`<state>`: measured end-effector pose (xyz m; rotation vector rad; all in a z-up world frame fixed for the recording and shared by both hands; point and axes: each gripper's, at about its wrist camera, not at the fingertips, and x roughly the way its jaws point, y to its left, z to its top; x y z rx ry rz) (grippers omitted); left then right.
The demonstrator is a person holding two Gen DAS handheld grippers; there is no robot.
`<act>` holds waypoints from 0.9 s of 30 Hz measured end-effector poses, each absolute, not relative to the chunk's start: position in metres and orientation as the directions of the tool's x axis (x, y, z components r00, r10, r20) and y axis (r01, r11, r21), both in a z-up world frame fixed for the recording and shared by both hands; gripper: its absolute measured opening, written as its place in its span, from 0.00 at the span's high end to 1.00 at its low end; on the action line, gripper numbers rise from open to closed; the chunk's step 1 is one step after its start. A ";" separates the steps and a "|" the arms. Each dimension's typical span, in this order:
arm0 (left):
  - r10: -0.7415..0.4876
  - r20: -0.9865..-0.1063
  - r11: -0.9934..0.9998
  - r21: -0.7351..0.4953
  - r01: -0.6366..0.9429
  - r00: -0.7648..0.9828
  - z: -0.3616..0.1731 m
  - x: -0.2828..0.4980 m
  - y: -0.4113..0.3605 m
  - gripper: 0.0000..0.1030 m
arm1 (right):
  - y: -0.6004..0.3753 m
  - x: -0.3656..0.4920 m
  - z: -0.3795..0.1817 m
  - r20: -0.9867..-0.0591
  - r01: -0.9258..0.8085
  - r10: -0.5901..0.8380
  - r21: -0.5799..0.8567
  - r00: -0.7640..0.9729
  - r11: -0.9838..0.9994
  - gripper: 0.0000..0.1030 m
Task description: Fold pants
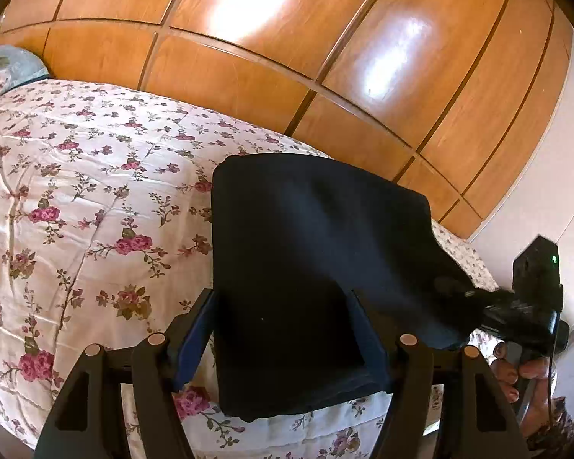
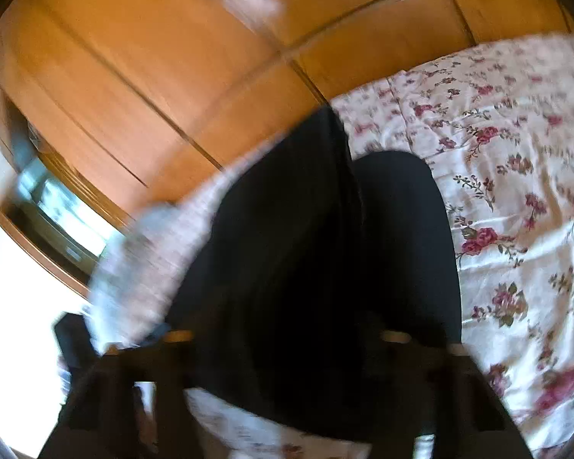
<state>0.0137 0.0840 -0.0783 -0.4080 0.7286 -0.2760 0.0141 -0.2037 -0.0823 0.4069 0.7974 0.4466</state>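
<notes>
Looking along your left gripper (image 1: 283, 329), you see its jaws standing wide, one blue pad on each side of the near end of the pants (image 1: 317, 260). The pads do not press on the cloth; the left one stands clear of it. The pants are dark, folded into a thick block, and lie on the bed (image 1: 76, 199), whose cover is white with red flowers. The block's near edge reaches almost to the bed's near edge. At the right side the right gripper (image 1: 474, 298) meets the pants at their right corner, where the cloth is drawn out toward it into a point; your hand (image 1: 524, 375) is on its handle below. A wooden wardrobe (image 1: 271, 69) stands behind the bed, and a pale pillow (image 1: 7, 69) shows at the far left.

Turning to the right wrist view, you get a blurred picture. The pants (image 2: 325, 252) fill the middle and hide the tips of the right gripper (image 2: 283, 348), so how its jaws stand you cannot tell from this picture alone; they appear narrow, and dark cloth lies between them. The flowered bed (image 2: 516, 206) spreads to the right, and a strip of its cover runs along the pants' left side. The wardrobe (image 2: 164, 84) is behind.
</notes>
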 end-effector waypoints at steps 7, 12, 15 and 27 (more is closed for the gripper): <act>-0.356 -0.520 0.914 -0.365 0.175 0.776 -0.045 -0.007 0.059 0.33 | -0.210 -0.014 -0.024 -0.487 -0.298 0.503 0.439 0.714 0.848 0.85; -0.384 -0.529 0.915 -0.325 0.237 0.757 -0.038 -0.011 0.037 0.34 | -0.241 -0.018 -0.029 -0.504 -0.239 0.489 0.481 0.712 0.844 0.85; -0.348 -0.562 0.936 -0.247 0.249 0.750 -0.048 -0.012 0.025 0.34 | -0.251 -0.009 -0.058 -0.558 -0.182 0.504 0.532 0.659 0.827 0.85; -0.295 -0.603 0.954 -0.220 0.202 0.741 -0.033 0.001 0.032 0.33 | -0.243 -0.030 -0.029 -0.502 -0.136 0.283 0.309 0.817 0.941 0.72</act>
